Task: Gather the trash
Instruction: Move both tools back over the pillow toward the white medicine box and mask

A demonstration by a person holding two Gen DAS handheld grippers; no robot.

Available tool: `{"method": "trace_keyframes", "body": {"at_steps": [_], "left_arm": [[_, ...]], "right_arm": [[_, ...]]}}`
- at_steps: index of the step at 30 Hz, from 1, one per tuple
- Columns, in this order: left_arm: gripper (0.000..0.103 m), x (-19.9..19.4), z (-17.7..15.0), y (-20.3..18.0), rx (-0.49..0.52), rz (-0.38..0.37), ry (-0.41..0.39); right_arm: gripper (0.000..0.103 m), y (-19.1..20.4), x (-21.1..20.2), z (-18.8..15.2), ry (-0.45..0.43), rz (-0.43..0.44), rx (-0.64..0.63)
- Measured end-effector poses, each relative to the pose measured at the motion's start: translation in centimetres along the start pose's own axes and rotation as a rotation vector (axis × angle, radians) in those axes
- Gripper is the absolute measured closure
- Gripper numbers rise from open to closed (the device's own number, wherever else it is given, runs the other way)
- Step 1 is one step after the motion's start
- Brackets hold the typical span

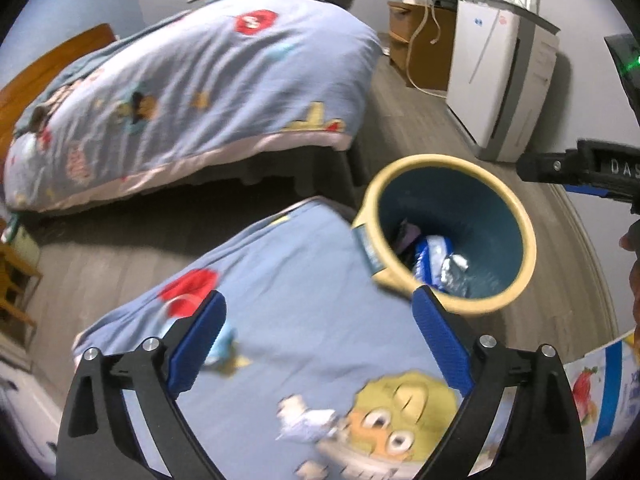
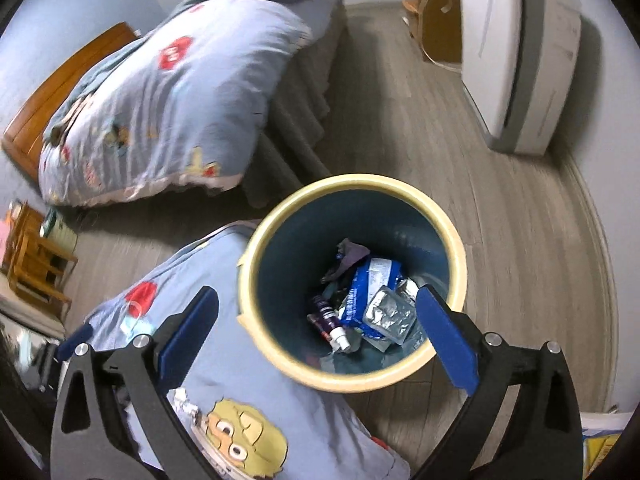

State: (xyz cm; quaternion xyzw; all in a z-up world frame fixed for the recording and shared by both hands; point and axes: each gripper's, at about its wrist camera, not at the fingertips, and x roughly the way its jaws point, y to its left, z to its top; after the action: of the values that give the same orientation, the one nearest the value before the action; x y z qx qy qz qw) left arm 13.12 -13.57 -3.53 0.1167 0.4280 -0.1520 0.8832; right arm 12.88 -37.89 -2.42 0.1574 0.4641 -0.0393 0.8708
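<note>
The trash bin, cream-rimmed [image 2: 360,180] and dark blue inside, stands on the floor against the corner of a blue cartoon quilt [image 2: 224,360]. It holds a blue wrapper [image 2: 368,280], a silver foil pack [image 2: 388,312] and a purple tube [image 2: 328,320]. My right gripper [image 2: 316,292] hangs open and empty over the bin's mouth. My left gripper [image 1: 320,296] is open and empty above the quilt [image 1: 300,280], left of the bin's rim [image 1: 440,160]. A crumpled white scrap [image 1: 308,420] lies on the quilt below the left gripper. Crumpled foil [image 2: 184,400] shows on the quilt in the right wrist view.
A second bed [image 1: 200,80] with the same quilt fills the far left. A white appliance [image 1: 500,80] and a wooden nightstand [image 1: 420,48] stand along the far wall. A wooden chair [image 2: 32,264] is at the left. A printed snack bag [image 1: 600,392] lies at the lower right.
</note>
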Motion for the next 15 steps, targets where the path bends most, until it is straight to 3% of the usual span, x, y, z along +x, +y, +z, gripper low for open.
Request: {"method": "trace_keyframes", "body": {"at_steps": [4, 8, 12, 15], "left_arm": [[0.009, -2.9, -2.3, 3.2, -0.037, 0.029, -0.008], [0.008, -5.3, -4.9, 6.9, -0.12, 0.054, -0.02], [0.008, -6.2, -7.3, 10.4, -0.204, 0.064, -0.026], [0.008, -6.1, -8.6, 12.6, -0.227, 0.092, -0.016]], "right_arm": [[0.006, 2.8, -1.5, -2.3, -0.02, -0.01, -0.073], [0.006, 4.4, -1.6, -4.6, -0.004, 0.0, -0.061], [0.006, 5.7, -0.7, -6.8, 0.044, 0.055, -0.015], [0.006, 7.1, 0.2, -8.3, 0.069, 0.044, -0.031]]}}
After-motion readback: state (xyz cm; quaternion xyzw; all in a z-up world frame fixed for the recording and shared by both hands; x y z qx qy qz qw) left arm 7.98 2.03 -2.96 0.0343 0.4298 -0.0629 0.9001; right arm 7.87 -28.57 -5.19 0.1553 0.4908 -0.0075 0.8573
